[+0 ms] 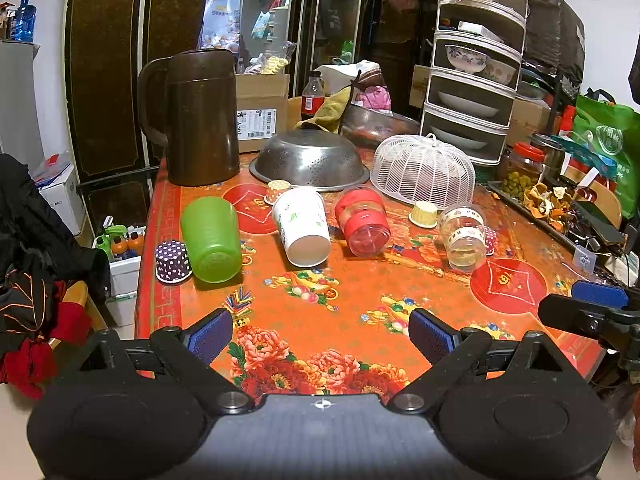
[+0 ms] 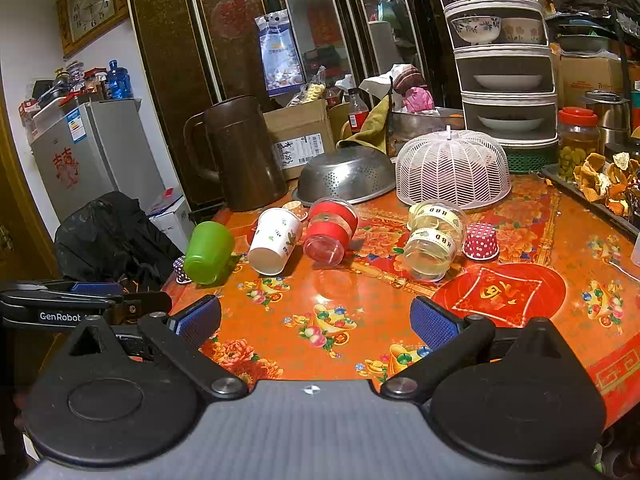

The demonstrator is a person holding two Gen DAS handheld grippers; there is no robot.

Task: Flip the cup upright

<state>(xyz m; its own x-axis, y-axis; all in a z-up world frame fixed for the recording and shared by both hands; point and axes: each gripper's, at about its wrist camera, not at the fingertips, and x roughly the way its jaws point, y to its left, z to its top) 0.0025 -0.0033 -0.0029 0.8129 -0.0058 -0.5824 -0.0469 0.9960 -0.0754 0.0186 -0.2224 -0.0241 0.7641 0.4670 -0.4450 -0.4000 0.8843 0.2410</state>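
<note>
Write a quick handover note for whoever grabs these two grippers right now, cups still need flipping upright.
Left gripper: jaws open, empty, hovering over the near table edge.
Right gripper: jaws open, empty, beside the left one.
Four cups lie on their sides in a row mid-table, bases toward us: green cup, white paper cup, red cup, clear cup.
Small cupcake liners sit among them: purple dotted, red dotted.
Done: nothing; no cup is upright yet.
Left: stand all four up. The green cup looks nearest the left gripper, the clear cup nearest the right.
</note>
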